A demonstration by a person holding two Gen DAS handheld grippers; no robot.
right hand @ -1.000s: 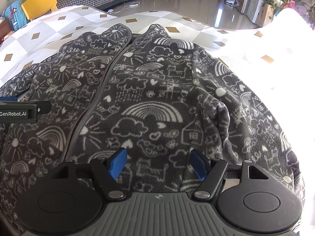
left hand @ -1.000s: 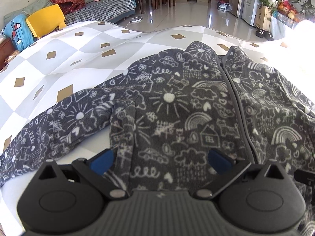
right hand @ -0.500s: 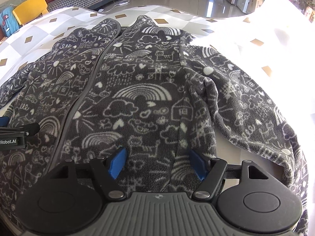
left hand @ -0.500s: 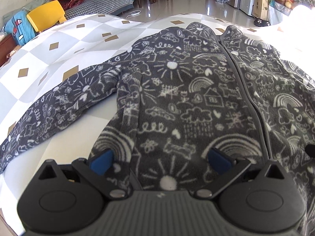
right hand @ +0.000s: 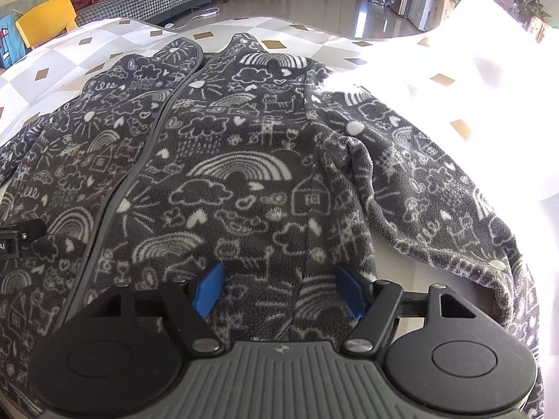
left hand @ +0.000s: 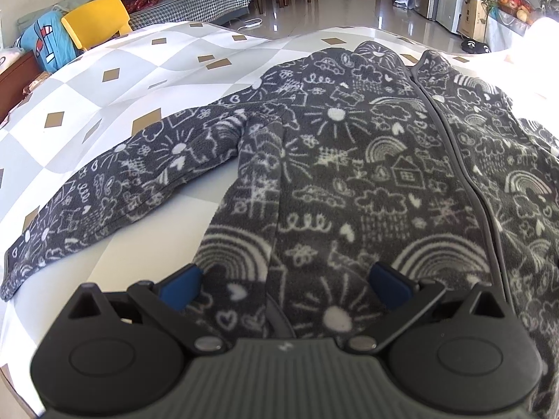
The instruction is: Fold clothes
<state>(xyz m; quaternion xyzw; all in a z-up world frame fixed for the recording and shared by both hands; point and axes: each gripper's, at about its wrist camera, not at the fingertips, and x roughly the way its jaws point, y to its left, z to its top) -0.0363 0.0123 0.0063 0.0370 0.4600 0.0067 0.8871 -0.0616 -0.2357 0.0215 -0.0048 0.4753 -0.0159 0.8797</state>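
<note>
In the left wrist view, the left tongs (left hand: 284,284) are being held wide open above the hem of the jacket (left hand: 349,174), gripping nothing. In the right wrist view, the right tongs (right hand: 281,289) are likewise being kept spread and empty over the jacket (right hand: 244,174), which is lying flat on the checked counter (right hand: 87,56).

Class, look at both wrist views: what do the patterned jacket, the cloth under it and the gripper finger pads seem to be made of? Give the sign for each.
Jacket: probably fleece, matt; its surface and sleeve edge look fuzzy.
Cloth: likely a smooth woven or coated fabric with printed checks and diamonds; it lies in soft waves.
Finger pads: apparently blue plastic or rubber, matt; I cannot tell which.
</note>
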